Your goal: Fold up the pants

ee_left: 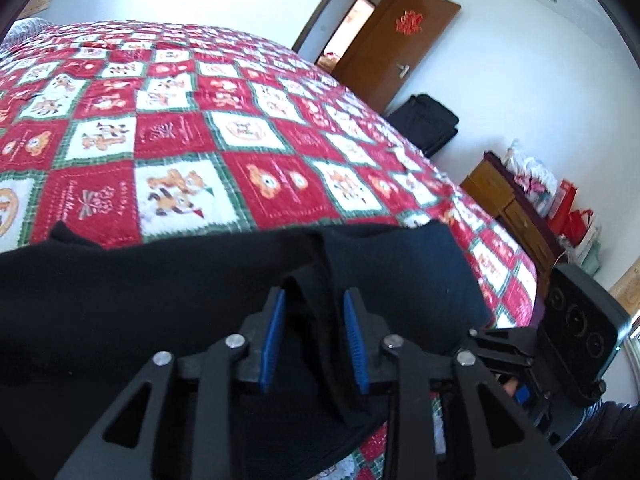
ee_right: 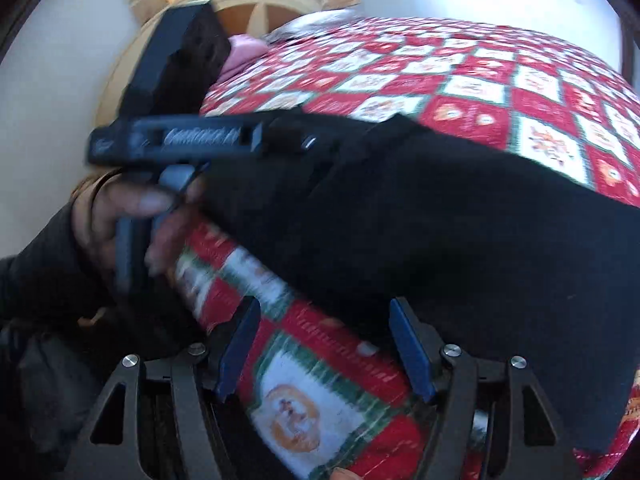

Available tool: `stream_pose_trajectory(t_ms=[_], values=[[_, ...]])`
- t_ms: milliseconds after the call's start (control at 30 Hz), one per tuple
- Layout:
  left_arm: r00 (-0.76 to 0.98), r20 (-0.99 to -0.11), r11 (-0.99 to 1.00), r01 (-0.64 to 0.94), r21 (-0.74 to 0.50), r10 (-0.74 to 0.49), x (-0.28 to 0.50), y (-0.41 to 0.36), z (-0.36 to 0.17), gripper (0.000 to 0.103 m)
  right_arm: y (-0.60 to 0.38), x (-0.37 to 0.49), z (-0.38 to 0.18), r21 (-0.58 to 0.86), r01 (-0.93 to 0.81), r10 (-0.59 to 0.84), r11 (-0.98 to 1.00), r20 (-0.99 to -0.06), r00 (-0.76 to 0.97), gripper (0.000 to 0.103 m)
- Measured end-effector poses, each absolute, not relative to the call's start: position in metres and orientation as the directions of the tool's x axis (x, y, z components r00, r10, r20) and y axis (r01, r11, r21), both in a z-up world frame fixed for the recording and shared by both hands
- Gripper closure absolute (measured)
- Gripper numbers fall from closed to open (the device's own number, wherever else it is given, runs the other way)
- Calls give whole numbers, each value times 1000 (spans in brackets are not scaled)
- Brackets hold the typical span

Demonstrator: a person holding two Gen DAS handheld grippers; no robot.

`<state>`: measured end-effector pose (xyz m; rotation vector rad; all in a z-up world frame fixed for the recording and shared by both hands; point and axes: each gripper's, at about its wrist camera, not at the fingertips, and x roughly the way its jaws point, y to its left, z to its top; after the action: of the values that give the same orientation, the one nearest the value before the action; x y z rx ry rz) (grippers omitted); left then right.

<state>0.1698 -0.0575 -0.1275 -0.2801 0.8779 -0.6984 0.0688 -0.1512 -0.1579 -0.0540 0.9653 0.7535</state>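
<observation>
Pants (ee_left: 168,300), black and already doubled over, lie across the near edge of a bed under a red, white and green checked quilt (ee_left: 240,128) printed with bears and small script too fine to read. In the left wrist view the left gripper (ee_left: 314,340) tilts down over the cloth, its blue-padded jaws standing a little apart with a raised ridge of the black fabric between them; the pads do not press on it. In the right wrist view the right gripper (ee_right: 326,348) also points downward, its jaws set wide with only bare quilt between them, just beside the near hem of the pants. The same view, blurred, shows a person's left hand (ee_right: 132,216) in a dark sleeve wrapped round the handle of the left tool at the pants' far end.

Beyond the bed a brown wooden door (ee_left: 396,48) stands ajar, bearing a red paper ornament whose characters cannot be made out. A black bag (ee_left: 428,120) leans against the white wall, and red gift bags (ee_left: 568,208) sit by a low wooden cabinet (ee_left: 504,200).
</observation>
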Motion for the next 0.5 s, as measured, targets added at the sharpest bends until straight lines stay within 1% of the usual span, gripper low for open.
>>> stream_pose_trajectory(t_ms=[100,267,333,433,500], values=[[403,-586,710,436,-553,-703,177,-58,-130,67,-156,68,-144,265,-597,563,757,-728,391,35],[369,-543,657,437,-614,-754,180,-61,-127,67,-179,84,-128,330,-531,591,781,-667,454,35],[345,-537,638,422,-644,-770,185,-62,-130,66,-181,88,-129,347,-521,596,780,-668,447,35],[315,-564,646,380,-662,-764,192,-63,-139,66,-173,91,-139,333,-527,583,782,-690,429,35],[300,-542,619,363,-697,-785,195,-62,-142,66,-167,88,-145,323,-540,579,778,-701,416,35]])
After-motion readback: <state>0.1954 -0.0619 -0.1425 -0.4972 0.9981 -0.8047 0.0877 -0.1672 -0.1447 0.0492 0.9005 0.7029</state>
